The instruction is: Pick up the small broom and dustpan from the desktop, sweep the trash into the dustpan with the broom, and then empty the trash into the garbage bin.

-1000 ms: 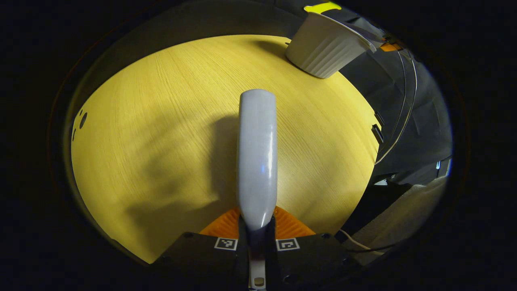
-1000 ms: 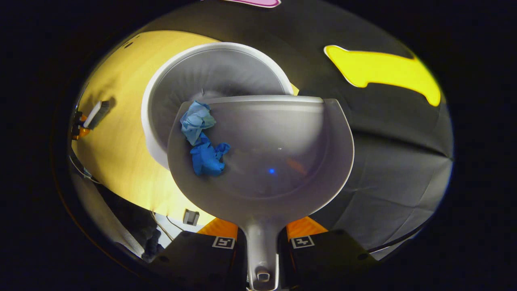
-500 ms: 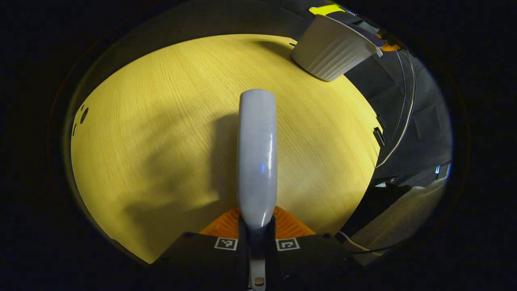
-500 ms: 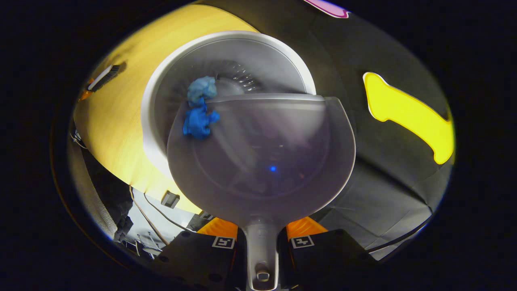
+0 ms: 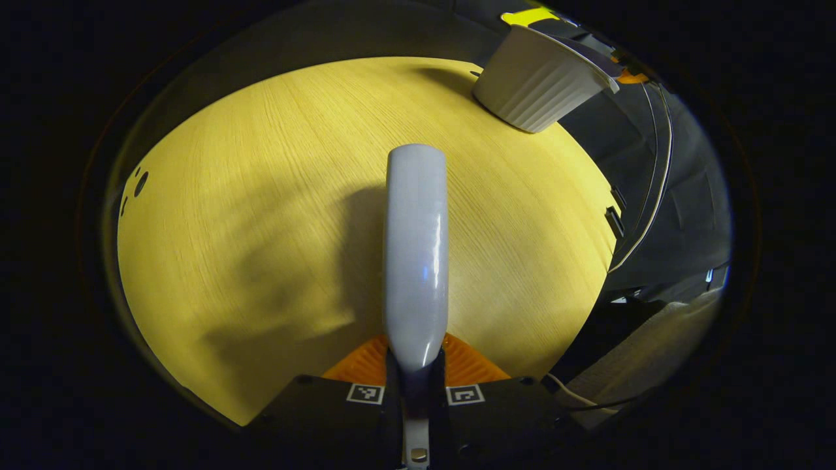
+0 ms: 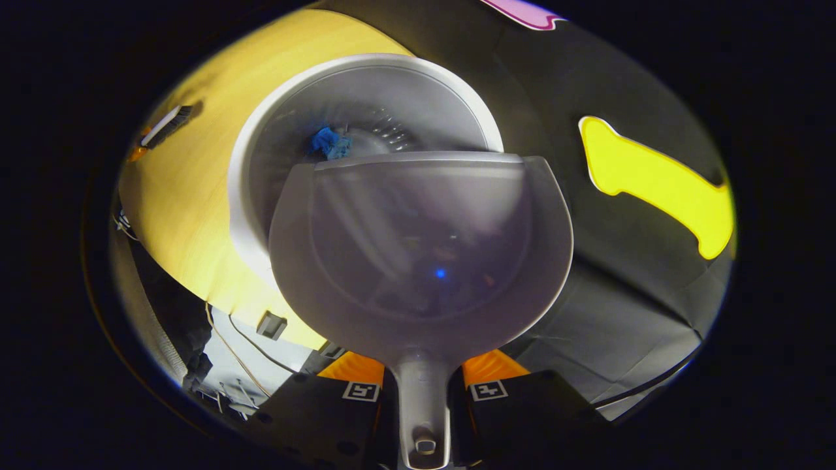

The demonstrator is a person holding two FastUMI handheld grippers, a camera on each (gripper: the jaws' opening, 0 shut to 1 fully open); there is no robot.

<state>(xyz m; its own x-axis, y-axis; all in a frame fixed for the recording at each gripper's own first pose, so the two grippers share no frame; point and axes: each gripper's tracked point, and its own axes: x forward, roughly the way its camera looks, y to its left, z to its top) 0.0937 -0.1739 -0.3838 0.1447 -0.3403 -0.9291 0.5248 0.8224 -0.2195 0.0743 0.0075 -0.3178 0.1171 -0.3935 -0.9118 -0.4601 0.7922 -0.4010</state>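
In the right gripper view my right gripper (image 6: pixel 423 385) is shut on the handle of the grey dustpan (image 6: pixel 421 254), which is tipped over the white garbage bin (image 6: pixel 251 163). The pan's bowl holds nothing. The crumpled blue trash (image 6: pixel 330 142) lies inside the bin, just past the pan's front lip. In the left gripper view my left gripper (image 5: pixel 416 382) is shut on the small broom (image 5: pixel 417 248), whose pale grey back points out over the yellow desktop (image 5: pixel 261 196). The ribbed white bin (image 5: pixel 535 81) stands at the desk's far right corner, with the dustpan's edge over its rim.
The other gripper with the broom (image 6: pixel 163 127) shows small at the far left of the desk in the right gripper view. Cables (image 5: pixel 656 189) and small clips (image 5: pixel 610 219) hang along the desk's right edge. Black cloth wall rises behind the bin.
The dustpan tilted further over the bin and the blue trash slid off its front lip into the bin. The left gripper and broom have barely moved.
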